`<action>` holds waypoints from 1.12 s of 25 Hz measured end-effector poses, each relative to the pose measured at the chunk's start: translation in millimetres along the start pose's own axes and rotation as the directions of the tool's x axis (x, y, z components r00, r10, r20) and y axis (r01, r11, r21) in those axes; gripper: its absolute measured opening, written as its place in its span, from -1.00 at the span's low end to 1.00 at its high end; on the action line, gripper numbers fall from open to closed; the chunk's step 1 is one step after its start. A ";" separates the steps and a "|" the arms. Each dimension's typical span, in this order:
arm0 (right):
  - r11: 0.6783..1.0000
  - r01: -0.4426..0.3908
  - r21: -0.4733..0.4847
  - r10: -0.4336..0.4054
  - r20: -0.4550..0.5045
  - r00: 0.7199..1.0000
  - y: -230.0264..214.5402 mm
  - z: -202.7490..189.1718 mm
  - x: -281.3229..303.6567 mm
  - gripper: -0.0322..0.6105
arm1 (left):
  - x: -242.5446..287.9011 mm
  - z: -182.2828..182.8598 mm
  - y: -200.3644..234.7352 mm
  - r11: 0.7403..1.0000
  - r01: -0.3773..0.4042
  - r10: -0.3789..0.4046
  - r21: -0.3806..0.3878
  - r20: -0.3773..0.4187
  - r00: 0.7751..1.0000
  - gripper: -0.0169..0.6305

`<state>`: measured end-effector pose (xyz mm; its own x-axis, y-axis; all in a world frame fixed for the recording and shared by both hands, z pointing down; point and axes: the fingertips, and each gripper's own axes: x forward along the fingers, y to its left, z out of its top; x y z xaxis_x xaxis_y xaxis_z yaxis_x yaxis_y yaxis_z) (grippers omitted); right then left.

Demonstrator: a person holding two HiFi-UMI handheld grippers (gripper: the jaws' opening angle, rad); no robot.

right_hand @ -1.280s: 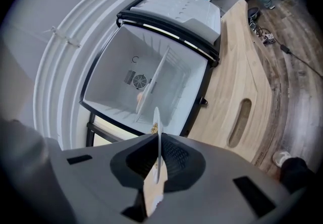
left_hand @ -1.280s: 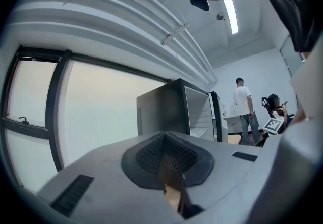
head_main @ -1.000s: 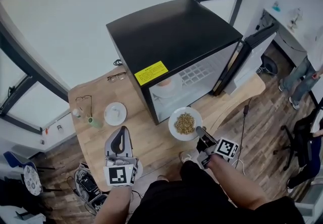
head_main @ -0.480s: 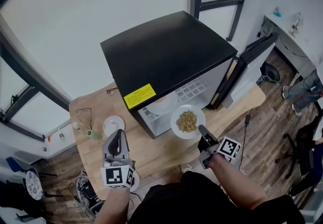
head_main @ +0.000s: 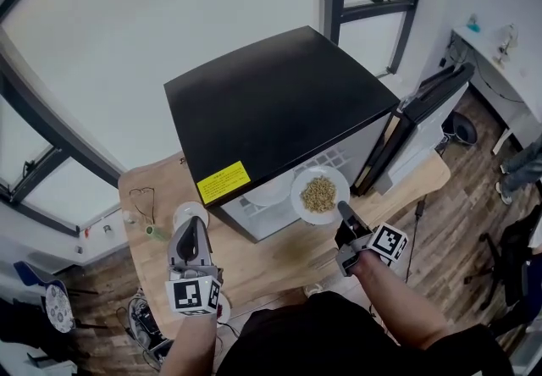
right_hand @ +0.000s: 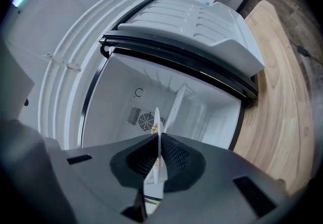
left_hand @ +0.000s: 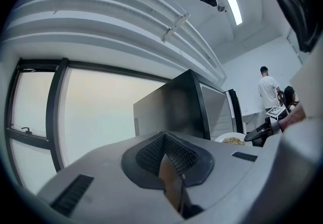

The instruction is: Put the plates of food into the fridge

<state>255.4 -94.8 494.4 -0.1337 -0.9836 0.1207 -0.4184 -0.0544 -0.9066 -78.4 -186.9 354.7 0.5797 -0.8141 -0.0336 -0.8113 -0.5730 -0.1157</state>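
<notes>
Plate of food: you hold this white plate of tan grains level at the fridge's open front, and it touches nothing but your gripper.
Right gripper: its jaws are clamped on the plate's near rim. In the right gripper view the rim shows edge-on between the pads, and the gripper points into the white interior.
Left gripper: its jaws are pressed together with nothing between them. You hold it above the table, left of the fridge.
Fridge: a black-topped cabinet stands on the table, with a yellow label on its front edge and a wire shelf inside.
Fridge door: it is swung wide open to the right, and its white moulded inner side shows in the right gripper view.
Second plate: a white one sits inside, partly hidden under the top's edge, just left of the plate you carry.
Table: it is light wood and carries the fridge.
Small plate: it lies on the table just beyond the left gripper.
Glasses: they lie near the table's left edge.
</notes>
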 end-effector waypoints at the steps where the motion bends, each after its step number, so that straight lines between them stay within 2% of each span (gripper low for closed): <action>1: 1.000 -0.006 -0.001 0.006 0.002 1.000 -0.2 4.6 3.6 -0.80 | 1.7 1.0 1.7 1.000 -0.009 0.009 0.004 0.002 1.000 -0.94; 7: 1.000 -0.021 0.017 0.021 0.018 1.000 -0.4 29.7 21.9 -0.80 | 6.5 4.7 10.8 0.998 -0.069 0.068 0.012 0.005 0.998 -0.93; 15: 1.000 -0.007 0.021 0.007 0.031 1.000 -3.8 53.5 49.1 -0.80 | 12.8 6.8 14.0 0.994 -0.101 0.101 0.029 -0.006 0.995 -0.93; 24: 1.000 0.015 0.013 -0.015 0.019 1.000 -3.2 63.2 80.1 -0.79 | 11.2 2.8 21.7 0.990 -0.138 0.139 0.030 -0.024 0.990 -0.94; 28: 0.999 0.017 -0.027 -0.017 0.013 1.000 -2.4 64.5 94.1 -0.79 | 8.2 -2.4 28.4 0.988 -0.155 0.156 0.023 -0.040 0.987 -0.93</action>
<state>301.8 -198.3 481.9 -0.1149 -0.9847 0.1311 -0.4448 -0.0670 -0.8931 -96.9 -210.1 353.5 0.4429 -0.8965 -0.0118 -0.8893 -0.4377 -0.1323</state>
